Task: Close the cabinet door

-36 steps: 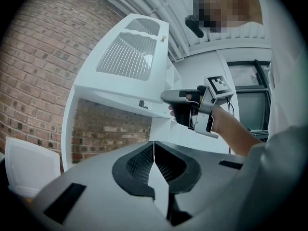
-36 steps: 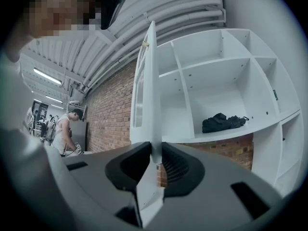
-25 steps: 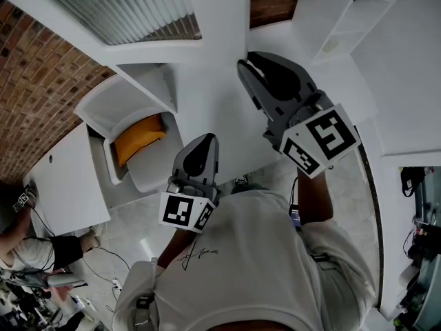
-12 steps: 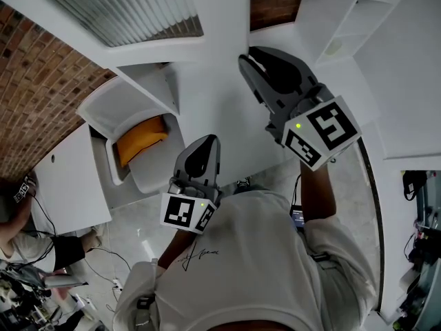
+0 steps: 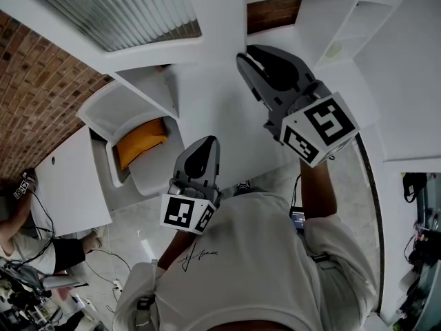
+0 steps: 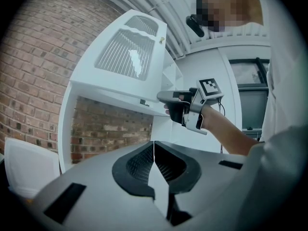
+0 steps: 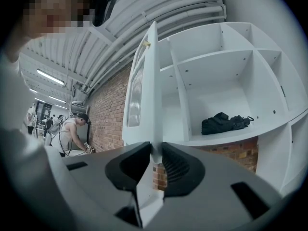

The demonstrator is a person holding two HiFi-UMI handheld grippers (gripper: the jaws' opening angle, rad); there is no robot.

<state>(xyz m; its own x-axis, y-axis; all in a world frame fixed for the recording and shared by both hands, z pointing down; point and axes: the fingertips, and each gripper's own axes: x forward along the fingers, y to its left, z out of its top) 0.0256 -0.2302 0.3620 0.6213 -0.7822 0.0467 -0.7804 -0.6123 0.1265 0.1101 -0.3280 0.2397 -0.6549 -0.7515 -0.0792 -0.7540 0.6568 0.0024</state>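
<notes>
**Head view, then each gripper: right claw clamped on the open cabinet door, left claw closed on nothing**

Head view: the cabinet door [image 5: 117, 9], white with a ribbed panel, stands swung out at the upper left. The right gripper [image 5: 255, 61] is raised to the door's bottom edge, its marker cube turned toward the camera. The left gripper [image 5: 208, 142] hangs lower and nearer the body, apart from the door. A white chair [image 5: 114, 109] with an orange cushion [image 5: 140, 138] sits beneath the door, beside the brick wall [image 5: 34, 88]. Open white shelves [image 5: 344, 19] fill the upper right.

Left gripper view: the left gripper's [image 6: 154, 150] jaws are pressed together, pad to pad, with nothing between them. Beyond them the door slants upward, ribbed panel facing this way. The right gripper grips the door's lower edge near its free corner. Brick wall shows behind and below the door.

Right gripper view: the right gripper's [image 7: 155, 153] jaws are clenched on the bottom of the door. The door rises edge-on straight up from between the pads. To its right the cabinet's shelves lie open, and a black bag [image 7: 224, 122] rests on the lowest one. To the left, a person [image 7: 70, 134] in a light top bends over by the brick wall, well apart from the cabinet.
</notes>
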